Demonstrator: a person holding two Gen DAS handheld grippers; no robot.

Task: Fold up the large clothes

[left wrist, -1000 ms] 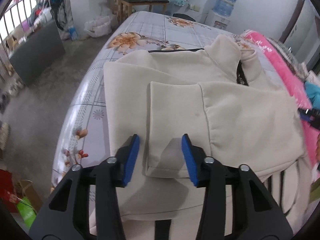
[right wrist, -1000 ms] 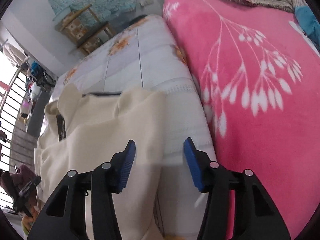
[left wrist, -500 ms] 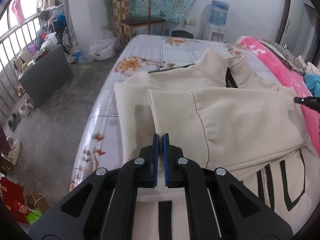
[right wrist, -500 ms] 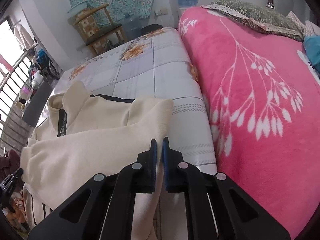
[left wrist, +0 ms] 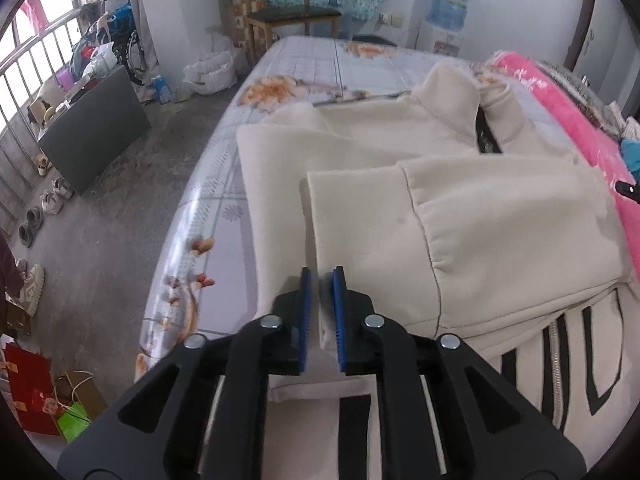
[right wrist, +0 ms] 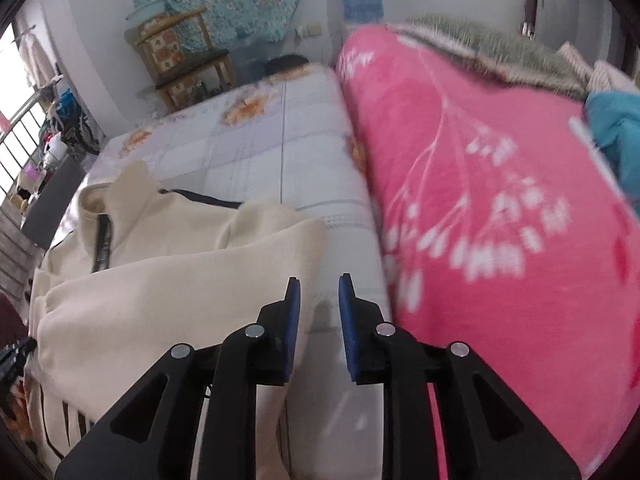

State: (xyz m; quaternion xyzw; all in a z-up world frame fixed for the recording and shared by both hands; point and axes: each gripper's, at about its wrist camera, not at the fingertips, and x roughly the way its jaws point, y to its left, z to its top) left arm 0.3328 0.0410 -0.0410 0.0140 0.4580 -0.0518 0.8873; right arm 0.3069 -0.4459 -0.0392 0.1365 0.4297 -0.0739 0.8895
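Note:
A cream jacket (left wrist: 400, 148) with black stripes and a zip lies spread on the bed, collar at the far end. One sleeve (left wrist: 500, 224) is folded across its chest, with the cuff (left wrist: 360, 216) ending at the left. My left gripper (left wrist: 320, 276) hovers over the cuff's near corner. Its jaws are opening to a narrow gap, and the pads do not press the cloth. My right gripper (right wrist: 319, 284) hangs over the jacket's (right wrist: 160, 280) right shoulder edge beside the bare sheet. Its jaws are also opening, with nothing gripped.
The bed has a floral sheet (left wrist: 304, 60) with its edge and the floor to the left. A pink blanket (right wrist: 480, 200) covers the bed's right side, with a teal garment (right wrist: 616, 136) on it. A chair (left wrist: 292, 12) and water dispenser (left wrist: 448, 0) stand beyond the bed.
Both grippers went from wide open to fully shut, and now their jaws stand slightly apart. Both have drawn back a little from the jacket, which lies as before.

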